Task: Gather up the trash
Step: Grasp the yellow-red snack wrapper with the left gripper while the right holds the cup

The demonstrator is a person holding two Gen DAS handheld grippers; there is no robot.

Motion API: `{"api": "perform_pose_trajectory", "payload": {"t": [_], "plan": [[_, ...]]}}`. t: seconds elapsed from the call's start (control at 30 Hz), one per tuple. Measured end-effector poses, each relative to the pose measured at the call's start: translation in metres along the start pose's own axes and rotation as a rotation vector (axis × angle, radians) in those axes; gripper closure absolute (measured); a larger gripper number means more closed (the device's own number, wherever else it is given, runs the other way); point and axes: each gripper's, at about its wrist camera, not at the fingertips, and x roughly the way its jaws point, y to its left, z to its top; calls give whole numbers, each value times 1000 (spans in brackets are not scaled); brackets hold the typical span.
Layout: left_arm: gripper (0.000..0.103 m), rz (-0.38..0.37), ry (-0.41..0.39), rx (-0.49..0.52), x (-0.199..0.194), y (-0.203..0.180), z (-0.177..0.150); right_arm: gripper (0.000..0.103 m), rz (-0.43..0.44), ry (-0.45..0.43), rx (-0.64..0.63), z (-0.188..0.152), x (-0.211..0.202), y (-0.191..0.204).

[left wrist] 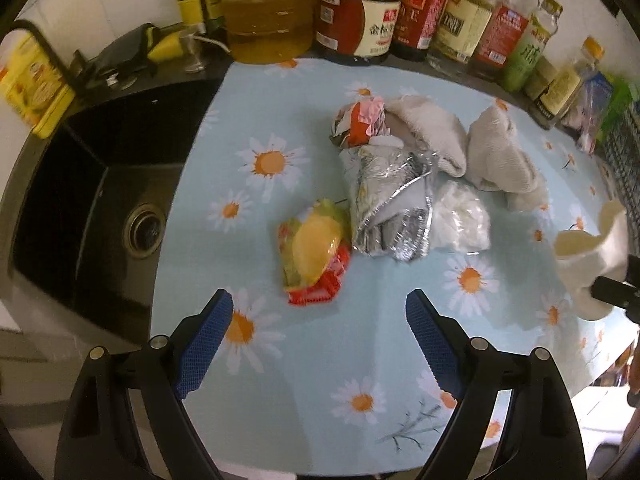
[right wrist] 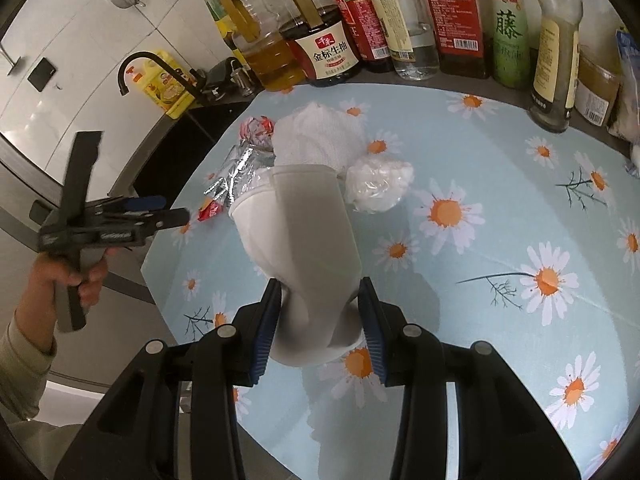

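- Right gripper (right wrist: 319,322): clamped on a crushed white paper cup (right wrist: 300,240), held up off the daisy-print cloth (right wrist: 500,208).
- Left gripper (left wrist: 319,322): spread wide, nothing between the blue pads (left wrist: 208,344), hovering just short of a yellow-and-red snack wrapper (left wrist: 314,258).
- Past that wrapper, mid-cloth: silver foil bag (left wrist: 390,208), red-and-pink crumpled wrapper (left wrist: 360,122), clear plastic wad (left wrist: 464,216), two beige rags (left wrist: 504,156).
- Black sink (left wrist: 88,216) left of cloth; bottles (left wrist: 360,12) along the back.
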Motion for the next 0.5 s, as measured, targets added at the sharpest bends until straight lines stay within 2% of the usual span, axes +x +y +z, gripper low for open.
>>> {"api": "perform_pose_trajectory", "payload": {"t": [0.33,0.4,0.5], "plan": [[19,27,61,131,34,0,21,62,24,31,9,1,10,-12],[23,32,62,131,37,5,25,62,29,29,9,3,10,-14],[29,-10,92,119,44,12,28,62,31,29,15,4,10,-16]]}}
